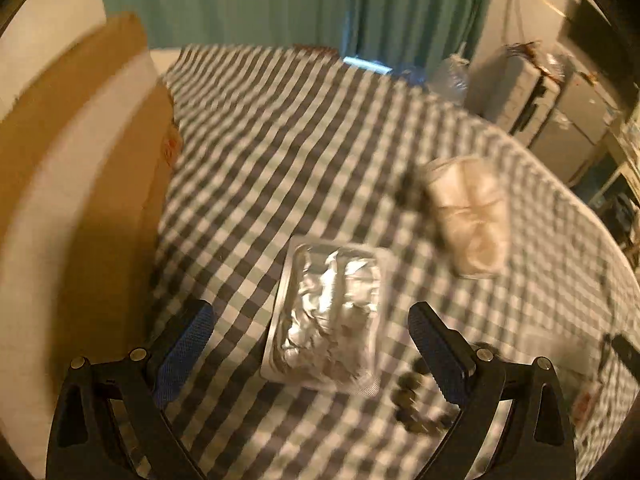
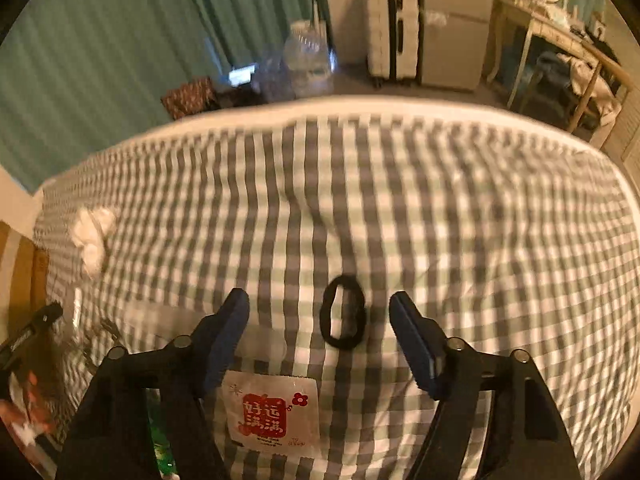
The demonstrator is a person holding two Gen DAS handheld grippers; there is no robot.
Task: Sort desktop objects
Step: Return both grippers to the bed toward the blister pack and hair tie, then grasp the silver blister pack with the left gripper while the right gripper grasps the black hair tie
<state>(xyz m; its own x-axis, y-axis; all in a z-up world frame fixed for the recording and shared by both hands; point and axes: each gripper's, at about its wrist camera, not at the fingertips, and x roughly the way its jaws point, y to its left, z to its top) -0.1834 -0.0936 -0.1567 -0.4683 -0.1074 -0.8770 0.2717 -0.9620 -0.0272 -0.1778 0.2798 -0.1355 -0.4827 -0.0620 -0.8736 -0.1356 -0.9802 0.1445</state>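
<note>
The left gripper (image 1: 310, 322) points steeply down at a bed-like surface covered with a grey and white checked cloth (image 1: 280, 168), its two blue-padded fingers (image 1: 188, 344) spread wide apart and holding nothing. Between them, touching neither, lies a silver foil blister pack (image 1: 330, 316) flat on the cloth. Just beside the right-hand finger sits a small cluster of dark round objects (image 1: 412, 396), too blurred to identify. Farther off, up and to the right, lies a clear packet with pale contents (image 1: 468, 216). A brown cardboard box (image 1: 96, 184) stands along the left edge of the cloth. The right gripper (image 2: 320, 306) also tilts down toward the checked cloth, its fingers (image 2: 412, 340) apart and gripping nothing. A black hair tie (image 2: 343, 312) lies on the cloth between the fingertips, nearer the right one and clear of both. Below it, close to the camera, lies a white sachet with a red printed label (image 2: 272, 416). Off to the far left rests a crumpled white wad (image 2: 92, 236). Beyond the far edge of the bed hang green curtains (image 2: 100, 48), and a white suitcase (image 2: 392, 28) stands on the floor beside them.
</note>
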